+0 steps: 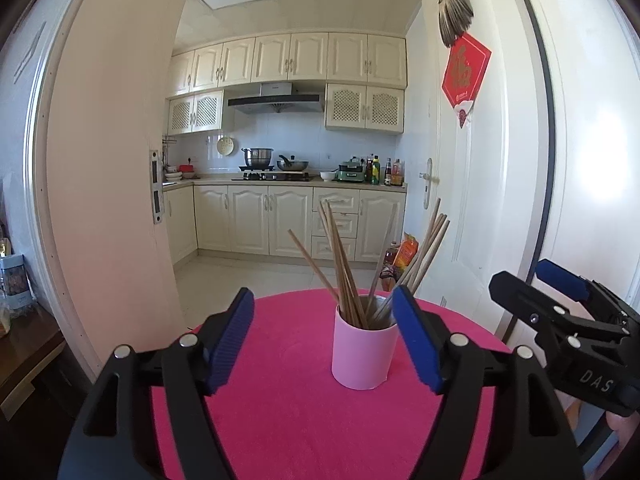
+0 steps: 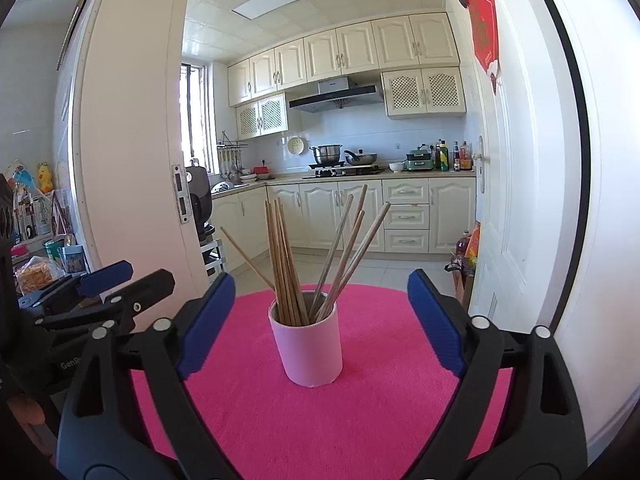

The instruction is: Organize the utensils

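A pink cup (image 1: 363, 354) stands upright near the middle of a round table (image 1: 280, 420) with a bright pink cloth on it. The cup is full of wooden chopsticks (image 1: 344, 276). They stick up out of the cup and fan out, some leaning left and some leaning right. One thin stick leans far to the left, away from the rest.

The left gripper (image 1: 326, 340) is held low over the near side of the table. Its two blue pads are wide apart and nothing is between them. The cup shows in the gap, but it sits farther back on the table (the pads do not touch it).

The right gripper (image 2: 320, 320) is also held low over the near side of the table. Its blue pads are spread very wide, and it holds nothing. The cup is seen between them, farther back, and they do not touch it.

Each gripper can be seen from the other one's camera, off to the side and beside the table.

Behind the table is an open white door (image 2: 516, 160) with a red paper sign (image 1: 466, 72) on it. Past the doorway is a kitchen with cream cupboards (image 2: 344, 60), a metal pot (image 2: 327, 153) and a pan (image 2: 362, 157) on the stove, and some bottles (image 1: 384, 171) on the counter.
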Tool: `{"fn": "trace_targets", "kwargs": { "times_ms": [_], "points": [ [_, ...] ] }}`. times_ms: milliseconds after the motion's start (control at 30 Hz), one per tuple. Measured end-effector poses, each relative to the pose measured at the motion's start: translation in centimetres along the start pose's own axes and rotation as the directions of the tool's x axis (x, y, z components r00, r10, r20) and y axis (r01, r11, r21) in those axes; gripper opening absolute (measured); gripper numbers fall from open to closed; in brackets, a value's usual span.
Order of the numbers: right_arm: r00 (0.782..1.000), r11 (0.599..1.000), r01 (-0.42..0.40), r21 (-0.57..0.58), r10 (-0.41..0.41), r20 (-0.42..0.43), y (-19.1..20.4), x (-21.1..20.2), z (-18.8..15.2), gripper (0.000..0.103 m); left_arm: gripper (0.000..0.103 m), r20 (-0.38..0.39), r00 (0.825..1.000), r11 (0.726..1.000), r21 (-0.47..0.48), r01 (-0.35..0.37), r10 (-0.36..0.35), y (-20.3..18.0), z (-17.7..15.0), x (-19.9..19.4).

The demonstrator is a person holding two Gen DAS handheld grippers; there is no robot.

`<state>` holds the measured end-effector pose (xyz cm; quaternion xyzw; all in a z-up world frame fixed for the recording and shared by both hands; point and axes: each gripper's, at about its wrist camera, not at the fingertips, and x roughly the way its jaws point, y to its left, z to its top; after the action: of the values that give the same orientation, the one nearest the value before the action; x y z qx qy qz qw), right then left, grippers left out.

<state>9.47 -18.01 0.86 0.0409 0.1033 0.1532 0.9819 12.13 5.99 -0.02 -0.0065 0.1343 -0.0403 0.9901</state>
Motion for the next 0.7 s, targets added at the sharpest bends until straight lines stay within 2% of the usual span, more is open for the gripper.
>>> {"fn": "trace_targets", "kwargs": {
  "times_ms": [233, 700],
  "points": [
    [1.000, 1.000, -0.028, 0.012, 0.028, -0.010, 0.6, -2.6, -0.3, 0.095, 0.074, 0.021, 1.000, 1.000, 0.008, -0.014, 0.013, -1.1, 0.4, -2.4],
    [1.000, 1.000, -0.009, -0.004, 0.009, 0.029, 0.1, -6.3, -0.2, 0.097, 0.077, 0.058, 0.998, 1.000, 0.031, 0.006, -0.007, -3.7, 1.2, -5.6]
  ]
}}
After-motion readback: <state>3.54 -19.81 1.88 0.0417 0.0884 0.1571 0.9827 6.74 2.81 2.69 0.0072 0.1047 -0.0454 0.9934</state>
